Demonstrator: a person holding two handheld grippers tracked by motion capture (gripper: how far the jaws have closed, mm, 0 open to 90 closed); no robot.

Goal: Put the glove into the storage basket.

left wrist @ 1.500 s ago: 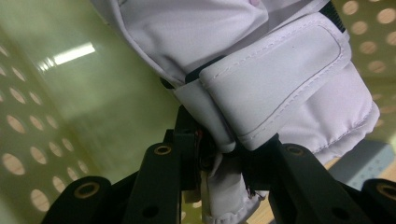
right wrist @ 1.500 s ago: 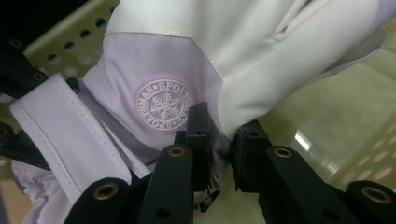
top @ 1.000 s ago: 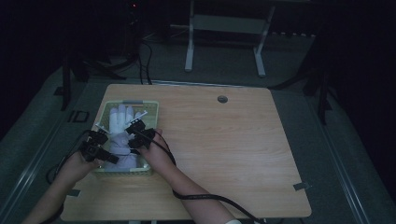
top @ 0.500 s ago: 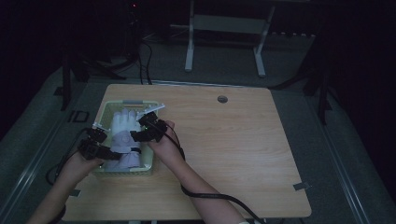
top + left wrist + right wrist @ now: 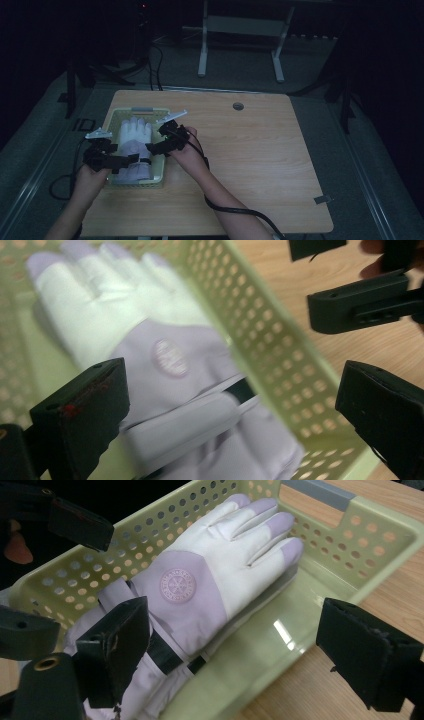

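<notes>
A white and lilac glove [image 5: 134, 145] lies flat in a pale green perforated basket [image 5: 116, 119] at the table's left side. My left gripper [image 5: 131, 159] hovers over the basket's near end, pointing right. Its jaws have just been opening and stand wide above the glove's cuff [image 5: 150, 340] with nothing pressed between them. My right gripper [image 5: 154, 148] comes in over the basket's right wall, pointing left. Its jaws have also just been opening and stand wide over the glove [image 5: 200, 580] and the basket floor [image 5: 260, 650]. The left gripper's fingers [image 5: 80, 525] show beyond the basket.
The wooden table [image 5: 260, 165] stretches bare to the right of the basket, with a round cable hole [image 5: 238, 106] near its far edge. A cable [image 5: 235, 212] trails from my right hand across the front. A white desk frame [image 5: 240, 30] stands behind the table.
Both grippers were down on the glove in the basket with jaws closed. They have let it go, opened, lifted and drawn apart; the right hand moved to the basket's right wall.
</notes>
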